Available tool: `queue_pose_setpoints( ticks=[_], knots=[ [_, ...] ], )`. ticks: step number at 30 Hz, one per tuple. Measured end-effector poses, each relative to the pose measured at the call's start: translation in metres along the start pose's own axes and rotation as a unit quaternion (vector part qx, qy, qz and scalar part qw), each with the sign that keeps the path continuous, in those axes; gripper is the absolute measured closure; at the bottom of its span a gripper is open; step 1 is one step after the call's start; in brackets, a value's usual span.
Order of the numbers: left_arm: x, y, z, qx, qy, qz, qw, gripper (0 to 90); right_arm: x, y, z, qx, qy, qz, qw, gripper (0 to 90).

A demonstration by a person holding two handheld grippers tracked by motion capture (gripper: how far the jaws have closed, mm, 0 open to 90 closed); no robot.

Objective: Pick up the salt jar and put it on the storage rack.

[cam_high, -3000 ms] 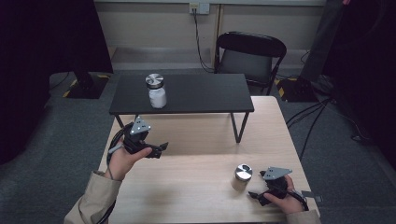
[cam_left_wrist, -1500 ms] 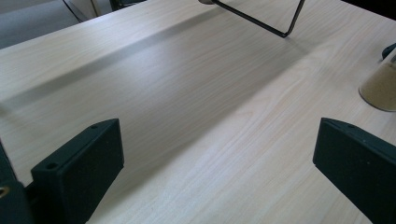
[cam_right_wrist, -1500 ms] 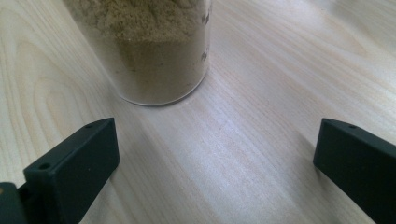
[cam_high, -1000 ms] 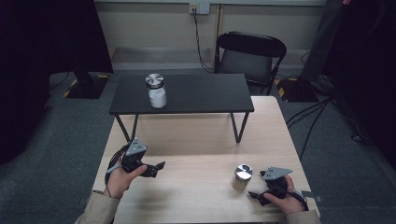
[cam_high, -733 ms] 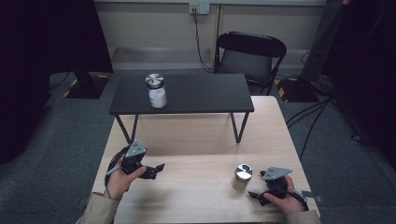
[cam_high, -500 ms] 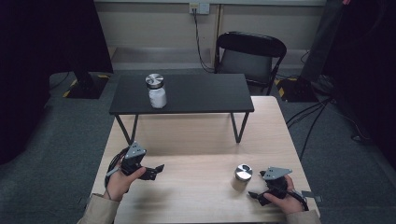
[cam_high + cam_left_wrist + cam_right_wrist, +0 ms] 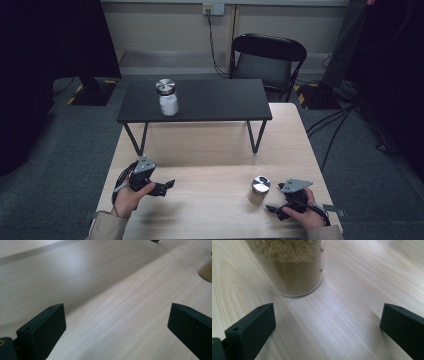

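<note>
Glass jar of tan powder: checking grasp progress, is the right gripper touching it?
Apart. Right gripper view shows bare wood between the open right gripper and the glass jar of tan powder.

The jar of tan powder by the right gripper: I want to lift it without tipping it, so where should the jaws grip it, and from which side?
Probably grip the jar of tan powder across its straight glass body below the metal lid, coming in level from its right, where the right gripper sits open. It stands upright, round and free on all sides.
</note>
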State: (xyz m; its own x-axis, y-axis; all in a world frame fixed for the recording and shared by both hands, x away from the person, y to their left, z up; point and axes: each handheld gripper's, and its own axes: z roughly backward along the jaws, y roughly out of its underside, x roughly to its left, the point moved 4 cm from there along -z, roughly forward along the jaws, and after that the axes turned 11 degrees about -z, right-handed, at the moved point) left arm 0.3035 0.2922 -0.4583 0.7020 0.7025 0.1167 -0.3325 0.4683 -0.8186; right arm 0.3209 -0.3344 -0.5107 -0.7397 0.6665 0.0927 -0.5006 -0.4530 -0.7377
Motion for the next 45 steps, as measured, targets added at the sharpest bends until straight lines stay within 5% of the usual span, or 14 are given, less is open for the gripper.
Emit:
queue_pose_setpoints(
  ticks=[17,23,45],
  knots=[
    [-0.005,0.020,-0.006,0.011,-0.009,0.017,0.9998,1.3,0.000,0.000,0.000,0.000,0.000,0.000,1.0000,0.0],
    [-0.008,0.028,-0.014,0.039,-0.007,0.009,0.9991,1.8,0.000,0.000,0.000,0.000,0.000,0.000,1.0000,0.0],
    [-0.009,0.037,-0.019,0.070,0.000,0.008,0.9975,2.3,0.000,0.000,0.000,0.000,0.000,0.000,1.0000,0.0]
  ],
)
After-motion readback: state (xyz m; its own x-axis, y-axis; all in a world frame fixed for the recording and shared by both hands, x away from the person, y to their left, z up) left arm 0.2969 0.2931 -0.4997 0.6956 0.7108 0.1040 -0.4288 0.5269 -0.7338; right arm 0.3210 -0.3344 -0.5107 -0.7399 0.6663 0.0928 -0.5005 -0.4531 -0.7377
